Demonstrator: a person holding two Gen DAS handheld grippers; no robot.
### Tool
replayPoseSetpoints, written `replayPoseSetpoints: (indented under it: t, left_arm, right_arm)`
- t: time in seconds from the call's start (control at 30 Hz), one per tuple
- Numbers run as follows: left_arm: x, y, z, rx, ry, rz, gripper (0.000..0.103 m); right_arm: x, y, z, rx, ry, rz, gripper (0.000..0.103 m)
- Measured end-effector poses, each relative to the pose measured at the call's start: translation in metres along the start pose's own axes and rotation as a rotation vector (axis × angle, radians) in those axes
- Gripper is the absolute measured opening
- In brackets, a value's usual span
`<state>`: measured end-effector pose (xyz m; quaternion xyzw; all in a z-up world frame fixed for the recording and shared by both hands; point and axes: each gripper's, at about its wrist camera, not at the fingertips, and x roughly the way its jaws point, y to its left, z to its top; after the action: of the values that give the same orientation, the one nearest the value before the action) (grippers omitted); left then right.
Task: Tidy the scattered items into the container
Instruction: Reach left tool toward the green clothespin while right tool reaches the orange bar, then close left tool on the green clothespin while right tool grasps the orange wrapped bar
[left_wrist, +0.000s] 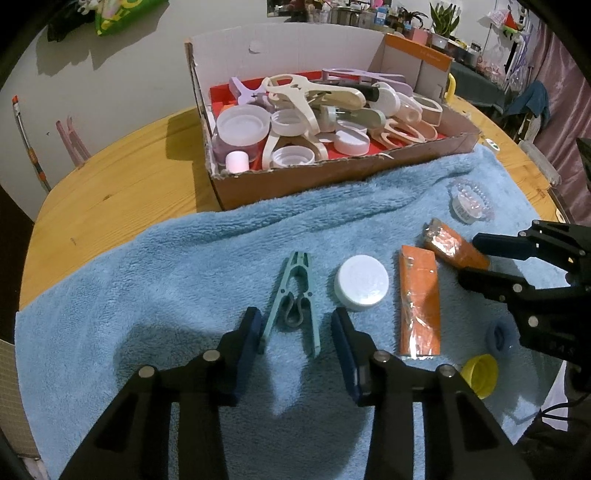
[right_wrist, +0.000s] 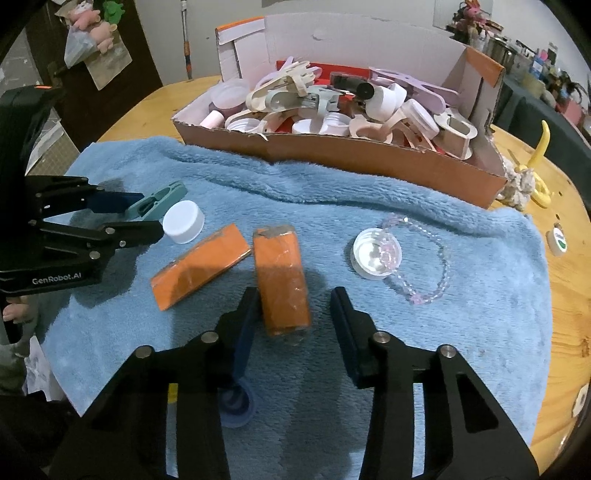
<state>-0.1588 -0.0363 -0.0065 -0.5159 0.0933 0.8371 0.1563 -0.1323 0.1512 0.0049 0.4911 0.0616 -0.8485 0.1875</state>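
Observation:
On the blue towel (left_wrist: 177, 273) a teal clothes peg (left_wrist: 291, 295) lies between the fingers of my left gripper (left_wrist: 295, 321); the left pad is at one leg and a gap shows on the right. My right gripper (right_wrist: 295, 299) straddles an orange packet (right_wrist: 282, 273), again with a gap on the right. A second orange packet (right_wrist: 201, 266), a white cap (left_wrist: 362, 282), a clear lid (right_wrist: 376, 254) with a bead bracelet (right_wrist: 439, 273), a yellow cap (left_wrist: 480, 374) and a blue cap (right_wrist: 236, 402) lie loose. Behind stands the cardboard box (left_wrist: 332, 177), full of pegs and lids.
The towel covers a round wooden table (left_wrist: 122, 173). A yellow object (right_wrist: 541, 162) and a small round badge (right_wrist: 557, 240) lie on bare wood to the right of the box. A hand (right_wrist: 14, 314) holds the left gripper's handle.

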Motion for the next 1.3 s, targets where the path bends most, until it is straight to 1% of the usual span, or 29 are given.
replayPoseSetpoints:
  t: [0.13,0.2,0.27,0.47,1.07,1.3]
  left_arm:
    - [-0.001,0.0,0.001,-0.003,-0.001,-0.006,0.035]
    - [-0.002,0.0,0.0,-0.003,0.0,-0.009,0.034]
    - [-0.002,0.0,0.0,-0.008,-0.002,-0.009,0.034]
    - [-0.004,0.002,-0.001,-0.032,-0.01,-0.015,0.033]
    - [-0.012,0.005,0.002,-0.052,-0.04,-0.014,0.033]
    - [-0.01,0.003,0.003,-0.051,-0.038,-0.005,0.032]
  right_arm:
    - [-0.001,0.0,-0.001,0.001,-0.005,0.001,0.031]
    - [-0.001,0.001,-0.001,-0.001,-0.006,-0.001,0.03]
    - [-0.001,0.001,-0.002,-0.002,-0.01,-0.002,0.027]
    - [-0.004,0.0,-0.001,-0.006,-0.021,-0.003,0.027]
    - [-0.014,-0.001,0.003,-0.01,-0.058,0.001,0.026]
    - [-0.014,0.0,0.004,-0.01,-0.062,0.001,0.026]
